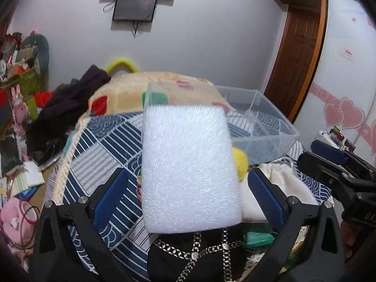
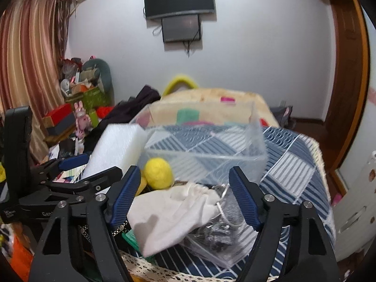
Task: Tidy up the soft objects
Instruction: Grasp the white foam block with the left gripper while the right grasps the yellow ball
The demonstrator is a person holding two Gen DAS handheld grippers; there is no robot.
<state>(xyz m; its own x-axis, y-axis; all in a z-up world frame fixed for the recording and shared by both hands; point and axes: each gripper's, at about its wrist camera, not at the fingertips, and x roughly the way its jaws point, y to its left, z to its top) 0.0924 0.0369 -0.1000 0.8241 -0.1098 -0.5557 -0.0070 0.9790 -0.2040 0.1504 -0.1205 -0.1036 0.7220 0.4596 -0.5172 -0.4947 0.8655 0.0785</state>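
Observation:
A white foam block (image 1: 188, 166) stands between the wide-apart fingers of my left gripper (image 1: 188, 195), touching neither pad; its far end is near the clear plastic box (image 1: 258, 122). It also shows in the right wrist view (image 2: 112, 148). My right gripper (image 2: 183, 199) is open and empty above a white cloth pouch (image 2: 169, 216). A yellow felt ball (image 2: 157, 169) lies just in front of the clear box (image 2: 206, 145). A black item with a metal chain (image 1: 195, 256) lies near the left gripper's base.
The things lie on a blue-and-white patterned bedcover (image 1: 103, 145). A clear bag of dark pieces (image 2: 216, 232) lies by the pouch. A green item (image 1: 258, 237) sits by the chain. Dark clothes (image 1: 70, 103) and clutter fill the left; a wooden door (image 1: 296, 58) is at right.

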